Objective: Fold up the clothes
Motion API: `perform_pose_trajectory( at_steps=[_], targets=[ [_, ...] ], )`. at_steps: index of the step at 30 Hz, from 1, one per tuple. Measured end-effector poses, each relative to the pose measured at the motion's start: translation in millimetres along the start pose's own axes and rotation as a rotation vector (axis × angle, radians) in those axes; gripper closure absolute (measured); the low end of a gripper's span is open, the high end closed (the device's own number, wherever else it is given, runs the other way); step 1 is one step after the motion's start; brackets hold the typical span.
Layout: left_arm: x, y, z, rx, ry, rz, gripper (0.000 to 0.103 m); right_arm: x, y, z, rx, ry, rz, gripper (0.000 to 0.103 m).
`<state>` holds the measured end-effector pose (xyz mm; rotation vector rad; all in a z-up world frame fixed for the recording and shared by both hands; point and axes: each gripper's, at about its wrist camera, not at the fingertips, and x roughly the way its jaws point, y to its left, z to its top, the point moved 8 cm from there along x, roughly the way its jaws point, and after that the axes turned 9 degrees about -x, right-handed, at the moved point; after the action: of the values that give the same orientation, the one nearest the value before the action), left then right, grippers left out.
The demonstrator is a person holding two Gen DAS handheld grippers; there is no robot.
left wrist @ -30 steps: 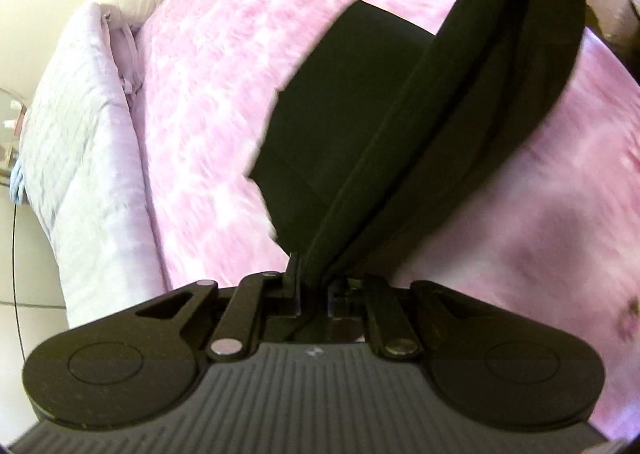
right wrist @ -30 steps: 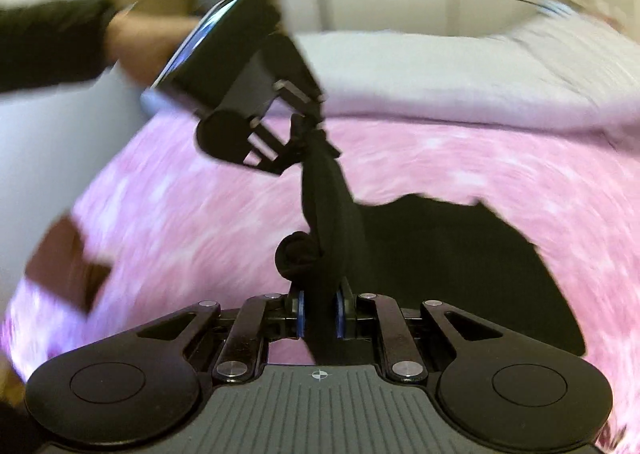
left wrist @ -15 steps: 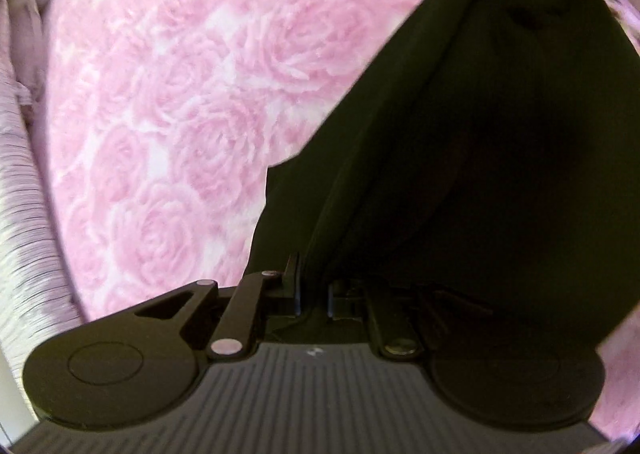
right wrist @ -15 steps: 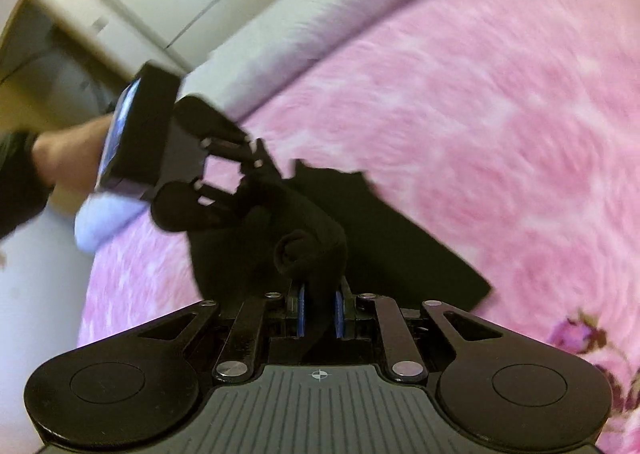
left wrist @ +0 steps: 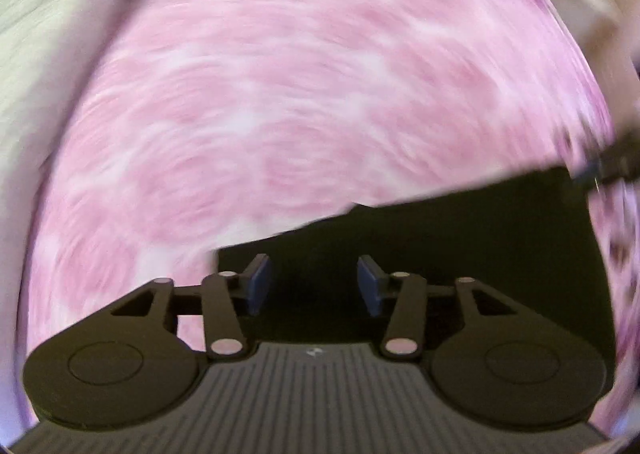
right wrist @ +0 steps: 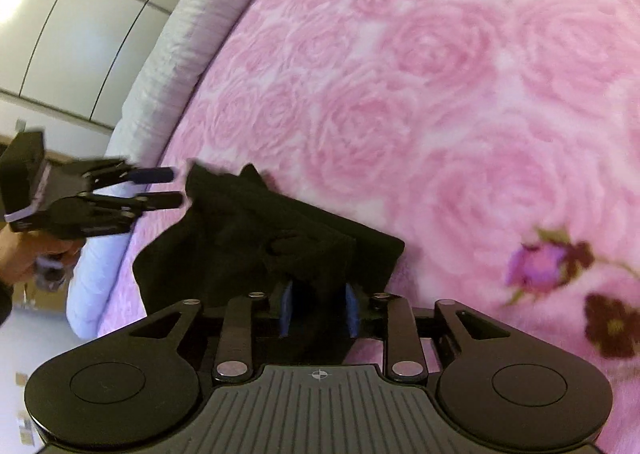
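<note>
Both my grippers' fingers [left wrist: 258,286] stand apart, empty; black garment [right wrist: 256,238] on bed [right wrist: 440,94] looks limp, light: grip its edge corners.

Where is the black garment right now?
The black garment lies on the pink rose blanket, directly ahead of the right tool and beside the left tool.

Pink rose-patterned bed [right wrist: 440,102], black garment [right wrist: 256,238] on it

I see matt black cloth, the garment [right wrist: 256,238], soft and rumpled. Bed blanket [right wrist: 420,66] looks fluffy pink fleece with a rose relief. Right gripper [right wrist: 318,308]: matt black plastic, ribbed base, blue pads [right wrist: 286,308], shiny metal rivets. Pale quilt [right wrist: 188,42] looks crinkled.
</note>
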<state>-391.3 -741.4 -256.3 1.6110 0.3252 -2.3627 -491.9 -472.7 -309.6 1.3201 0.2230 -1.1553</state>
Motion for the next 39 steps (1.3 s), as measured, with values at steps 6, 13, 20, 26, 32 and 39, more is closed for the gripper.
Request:
perform_pose_trajectory(
  at_steps=[6,13,20,26,32,39],
  targets=[
    [4.2,25.6,-24.5,-0.215,0.014,-0.042,0.065,-4.9,8.1,-1.0,0.033,-0.084,-0.042,0.060],
    [52.2,14.9,-22.8,-0.208,0.047,-0.022,0.066,5.4,0.5,-1.8,0.146,-0.128,-0.081,0.086],
    [83.1,13.6,-19.9,-0.223,0.065,-0.015,0.057,14.1,-24.2,-13.8,0.277,-0.134,-0.094,0.089],
    [61.4,31.2,-14.6,-0.280,0.039,0.015,0.070,5.8,-23.6,-10.6,0.224,-0.110,-0.113,0.083],
    [-4.4,64.6,-48.9,-0.403,-0.033,0.046,0.071,-27.3,7.6,-8.3,0.110,-0.109,-0.172,0.081],
    [-26.5,57.2,-130.0,-0.389,-0.010,0.030,0.070,6.6,112.0,-47.1,-0.356,0.022,-0.098,0.081]
  ],
)
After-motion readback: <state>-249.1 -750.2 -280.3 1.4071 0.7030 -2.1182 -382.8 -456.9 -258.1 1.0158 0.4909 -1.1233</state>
